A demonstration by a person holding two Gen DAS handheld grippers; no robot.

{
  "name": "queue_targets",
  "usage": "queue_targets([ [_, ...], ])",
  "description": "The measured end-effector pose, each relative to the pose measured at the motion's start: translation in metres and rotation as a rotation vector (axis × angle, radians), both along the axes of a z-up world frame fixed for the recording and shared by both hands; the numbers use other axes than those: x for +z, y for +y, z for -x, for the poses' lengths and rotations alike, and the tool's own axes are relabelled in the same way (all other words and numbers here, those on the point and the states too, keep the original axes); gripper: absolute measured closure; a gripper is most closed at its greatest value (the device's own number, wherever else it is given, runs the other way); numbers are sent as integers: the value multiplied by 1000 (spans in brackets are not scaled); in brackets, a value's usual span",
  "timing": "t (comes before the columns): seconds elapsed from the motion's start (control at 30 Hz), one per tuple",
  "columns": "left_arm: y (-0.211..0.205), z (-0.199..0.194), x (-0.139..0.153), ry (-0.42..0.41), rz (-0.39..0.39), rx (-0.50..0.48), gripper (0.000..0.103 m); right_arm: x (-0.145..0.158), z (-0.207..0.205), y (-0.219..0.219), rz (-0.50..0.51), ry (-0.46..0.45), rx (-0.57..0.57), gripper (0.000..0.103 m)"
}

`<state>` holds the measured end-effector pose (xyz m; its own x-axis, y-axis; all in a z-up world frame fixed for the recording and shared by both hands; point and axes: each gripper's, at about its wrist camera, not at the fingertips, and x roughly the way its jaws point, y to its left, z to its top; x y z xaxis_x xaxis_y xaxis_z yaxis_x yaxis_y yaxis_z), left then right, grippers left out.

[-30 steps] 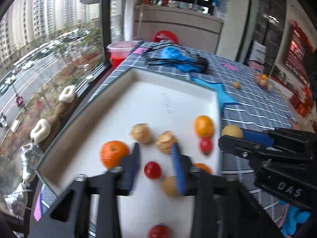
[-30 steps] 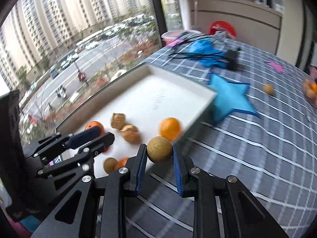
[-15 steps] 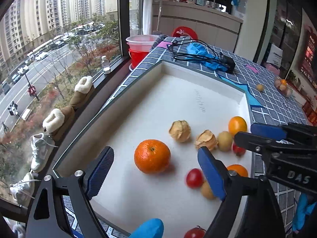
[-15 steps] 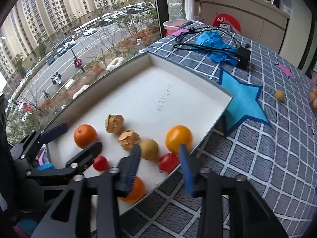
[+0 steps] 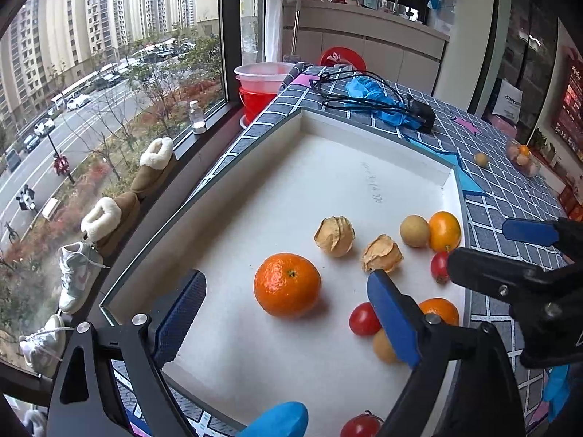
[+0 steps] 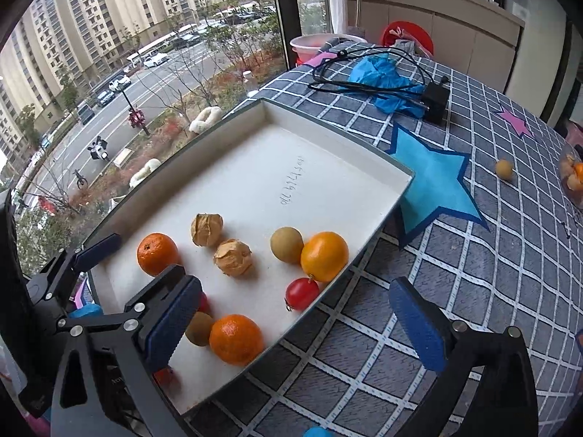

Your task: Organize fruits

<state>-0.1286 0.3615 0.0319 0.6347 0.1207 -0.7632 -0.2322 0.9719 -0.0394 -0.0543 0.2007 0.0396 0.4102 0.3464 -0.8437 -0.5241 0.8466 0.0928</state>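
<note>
Checked grey tablecloth (image 6: pixel 455 280) beside a street-side window, shallow white rectangular tray (image 6: pixel 402 191) at its edge.

Nearest: left gripper (image 5: pixel 288 313) spread wide over the tray, clasping nothing; right gripper (image 6: pixel 295 322) opening, nothing between its jaws. Gathered in the tray: large orange mandarin (image 5: pixel 287 285), two papery husked fruits (image 5: pixel 334 236), tan and red small fruits. Farther off, still out on the cloth: one small round tan fruit (image 6: pixel 504 169), more in a clear bowl (image 5: pixel 524 156). Mostly done, by the look of it.
</note>
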Motion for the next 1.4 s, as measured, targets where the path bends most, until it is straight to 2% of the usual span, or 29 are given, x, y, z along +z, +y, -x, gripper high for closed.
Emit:
queue_targets([
  [0.63, -15, 4, 3, 14, -69, -20, 11, 0, 10, 6, 60, -30, 28, 0],
  [1.4, -21, 7, 5, 16, -94, -28, 11, 1, 16, 0, 56, -38, 27, 0],
])
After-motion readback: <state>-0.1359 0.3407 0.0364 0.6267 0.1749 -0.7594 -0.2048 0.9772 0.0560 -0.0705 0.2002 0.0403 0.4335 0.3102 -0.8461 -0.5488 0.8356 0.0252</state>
